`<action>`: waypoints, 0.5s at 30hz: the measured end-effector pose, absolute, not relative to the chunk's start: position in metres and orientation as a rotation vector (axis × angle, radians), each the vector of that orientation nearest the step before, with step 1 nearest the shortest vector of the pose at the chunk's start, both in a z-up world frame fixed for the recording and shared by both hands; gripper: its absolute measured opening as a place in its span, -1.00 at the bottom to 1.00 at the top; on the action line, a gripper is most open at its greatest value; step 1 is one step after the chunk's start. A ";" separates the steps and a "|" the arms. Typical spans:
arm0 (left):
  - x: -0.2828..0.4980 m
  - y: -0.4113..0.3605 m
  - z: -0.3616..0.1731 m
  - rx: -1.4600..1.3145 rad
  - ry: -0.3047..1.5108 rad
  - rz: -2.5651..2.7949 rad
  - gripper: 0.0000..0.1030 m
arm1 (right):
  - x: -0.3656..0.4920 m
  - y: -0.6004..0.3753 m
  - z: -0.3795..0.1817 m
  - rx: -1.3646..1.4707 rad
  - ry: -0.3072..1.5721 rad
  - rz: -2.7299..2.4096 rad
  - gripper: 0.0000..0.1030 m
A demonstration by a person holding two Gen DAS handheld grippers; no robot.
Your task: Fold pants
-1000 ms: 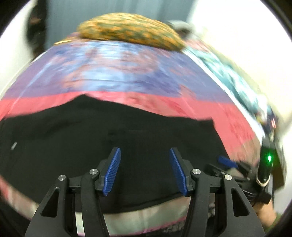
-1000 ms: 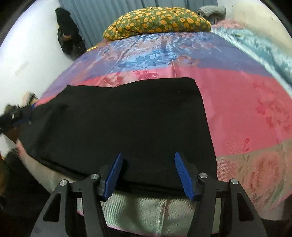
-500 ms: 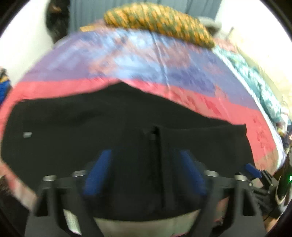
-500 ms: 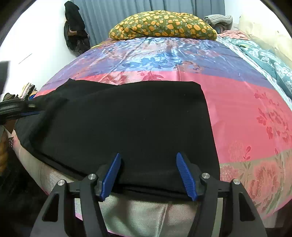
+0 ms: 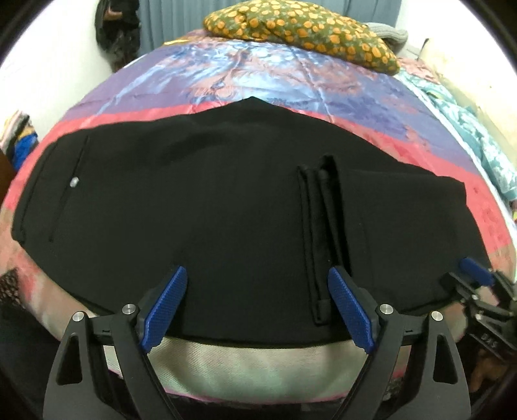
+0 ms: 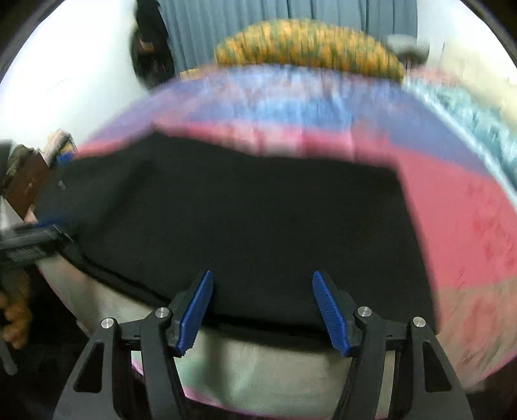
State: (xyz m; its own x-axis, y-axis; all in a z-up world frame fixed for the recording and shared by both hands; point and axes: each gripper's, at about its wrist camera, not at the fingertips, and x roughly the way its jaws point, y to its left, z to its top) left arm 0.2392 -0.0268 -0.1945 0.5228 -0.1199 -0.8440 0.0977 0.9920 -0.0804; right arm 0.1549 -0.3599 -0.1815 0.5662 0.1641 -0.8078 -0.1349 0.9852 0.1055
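Black pants (image 5: 200, 206) lay flat along near edge of bed (image 5: 290, 87), hems folded over. Left hand-held gripper (image 5: 257, 307) and right hand-held gripper (image 6: 260, 310) gaped, holding nothing. Risk: slick satin bedsheet (image 5: 355, 106) letting folded layers slide and misalign.

Bed ahead of the claw under a floral pink, purple and blue bedspread (image 5: 290, 74), orange-spotted pillow (image 5: 300, 32) at its far end, grey curtain (image 6: 242, 29) behind, white wall (image 5: 48, 71) far left.
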 end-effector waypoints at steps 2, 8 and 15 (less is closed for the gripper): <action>0.235 -0.026 -0.195 -0.015 1.003 -0.136 0.75 | 0.157 -0.358 -0.181 0.021 0.945 0.167 0.28; 0.232 -0.023 -0.197 -0.026 1.001 -0.142 0.77 | 0.157 -0.361 -0.185 0.026 0.931 0.169 0.29; 0.235 -0.024 -0.201 0.002 0.996 -0.145 0.83 | 0.147 -0.355 -0.190 0.009 0.909 0.167 0.30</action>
State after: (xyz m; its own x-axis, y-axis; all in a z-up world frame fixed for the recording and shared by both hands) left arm 0.2351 -0.0244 -0.2014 0.5351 -0.1212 -0.8360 0.1227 0.9903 -0.0651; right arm 0.1470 -0.3548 -0.1898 0.6023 0.1482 -0.7844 -0.1408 0.9869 0.0784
